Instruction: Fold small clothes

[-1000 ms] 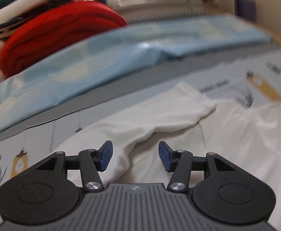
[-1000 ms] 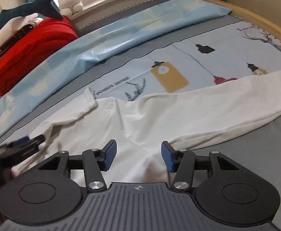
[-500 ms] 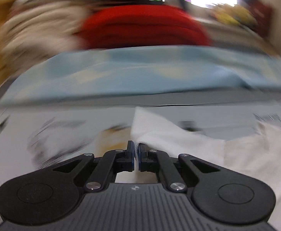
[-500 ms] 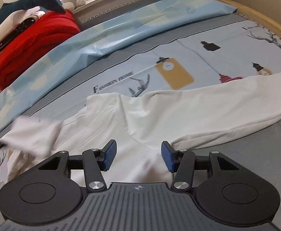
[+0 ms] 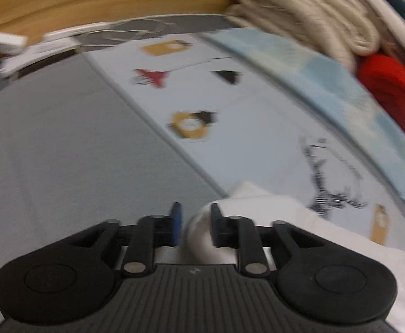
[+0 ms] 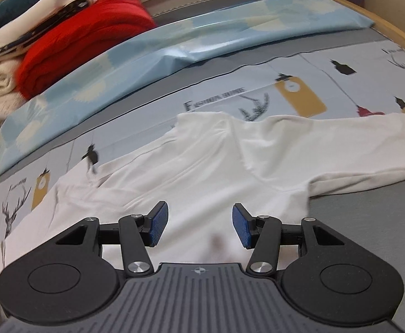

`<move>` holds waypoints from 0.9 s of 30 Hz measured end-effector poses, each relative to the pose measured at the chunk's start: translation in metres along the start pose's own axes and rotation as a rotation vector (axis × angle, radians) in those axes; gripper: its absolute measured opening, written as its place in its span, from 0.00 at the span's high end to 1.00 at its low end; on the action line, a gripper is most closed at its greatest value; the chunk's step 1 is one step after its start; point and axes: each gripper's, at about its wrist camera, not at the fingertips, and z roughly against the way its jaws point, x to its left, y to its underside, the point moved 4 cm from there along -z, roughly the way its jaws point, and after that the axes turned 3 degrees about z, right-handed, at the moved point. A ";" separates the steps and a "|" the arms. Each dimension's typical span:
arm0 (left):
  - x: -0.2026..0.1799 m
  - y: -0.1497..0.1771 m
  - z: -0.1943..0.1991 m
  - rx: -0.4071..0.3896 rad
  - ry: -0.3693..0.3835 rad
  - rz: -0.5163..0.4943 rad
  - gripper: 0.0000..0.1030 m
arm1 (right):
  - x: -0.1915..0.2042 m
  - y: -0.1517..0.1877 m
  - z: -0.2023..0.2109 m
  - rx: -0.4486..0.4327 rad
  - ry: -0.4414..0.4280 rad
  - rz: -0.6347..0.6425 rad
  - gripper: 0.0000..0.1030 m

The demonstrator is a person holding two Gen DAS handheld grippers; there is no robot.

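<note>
Just 1 white top (image 6: 210, 166), 2 grippers: left gripper (image 5: 193, 226) pinching it, right gripper (image 6: 199, 223) agape.

- Left wrist view: motion blur smears the printed bedsheet (image 5: 230, 127) and the wooden bed frame (image 5: 105, 2); light is dim and flat.
- Right wrist view: sharper and brighter, daylight entering from the top edge; the red blanket (image 6: 85, 41) blurs slightly.
- Fisheye distortion bends both pictures' edges.

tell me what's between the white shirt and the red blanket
In the right wrist view, between the shirt and the red blanket lie a strip of printed bedsheet, a grey band, then a folded light blue sheet.
</note>
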 end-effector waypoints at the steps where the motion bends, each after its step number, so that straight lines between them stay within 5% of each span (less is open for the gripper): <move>1: -0.006 0.001 -0.003 0.007 0.028 -0.029 0.59 | 0.007 0.002 -0.001 0.004 0.000 0.014 0.48; 4: -0.034 0.012 -0.016 -0.004 0.016 -0.204 0.46 | 0.024 0.008 -0.007 0.019 0.004 0.047 0.48; 10: -0.097 0.058 -0.021 -0.074 0.095 -0.625 0.36 | 0.046 0.014 -0.017 0.043 0.014 0.108 0.48; 14: -0.107 0.081 -0.035 -0.029 0.130 -0.755 0.33 | 0.054 0.013 -0.021 0.047 0.021 0.129 0.48; 17: -0.106 0.080 -0.035 -0.092 0.085 -0.782 0.33 | 0.059 0.013 -0.023 0.052 0.021 0.137 0.48; 23: -0.086 0.038 -0.021 -0.240 -0.111 -0.580 0.34 | 0.065 0.012 -0.023 0.053 0.018 0.144 0.48; 27: -0.096 0.031 0.003 -0.345 -0.103 -0.593 0.35 | 0.066 0.013 -0.023 0.056 0.019 0.143 0.48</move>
